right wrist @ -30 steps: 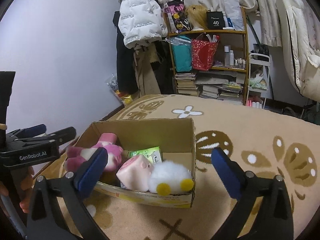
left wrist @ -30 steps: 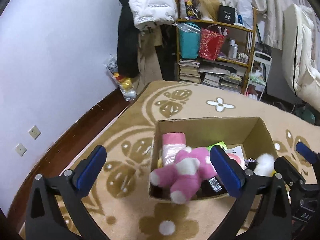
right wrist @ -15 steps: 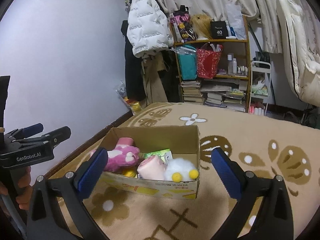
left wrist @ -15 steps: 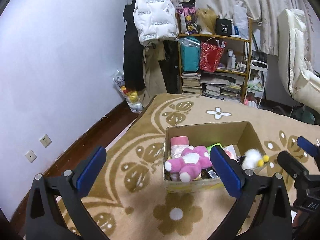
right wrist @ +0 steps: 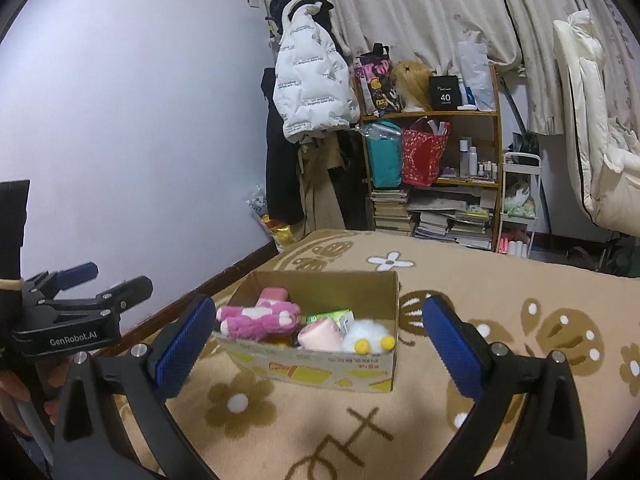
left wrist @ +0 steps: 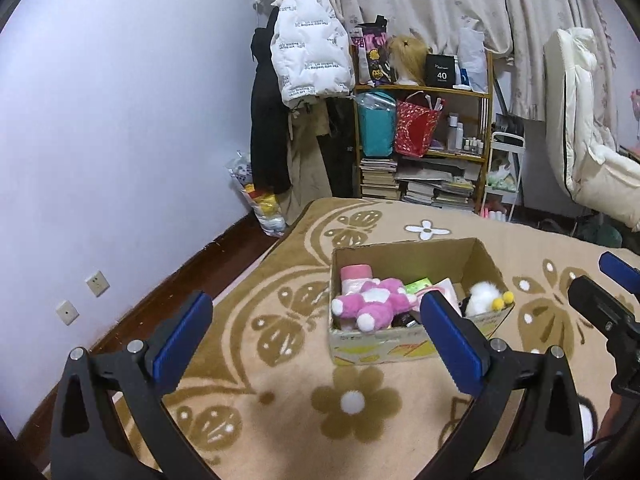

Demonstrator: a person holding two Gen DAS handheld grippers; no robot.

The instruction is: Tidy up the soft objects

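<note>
Beige carpet [left wrist: 280, 380] carries the cardboard box [left wrist: 412, 250]; at its left end lies the pink plush [left wrist: 374, 305], long axis crosswise. We hold left gripper [left wrist: 316, 338] and right gripper [right wrist: 316, 340] wide open, empty, box ahead, left seemingly nearer.

My room is dim and evenly lit, with a bluish cast on the wall [left wrist: 120, 120]. My fisheye views bend the edges and blacken the corners. Soft shadows lie on the rug [right wrist: 460, 412] at lower centre.
</note>
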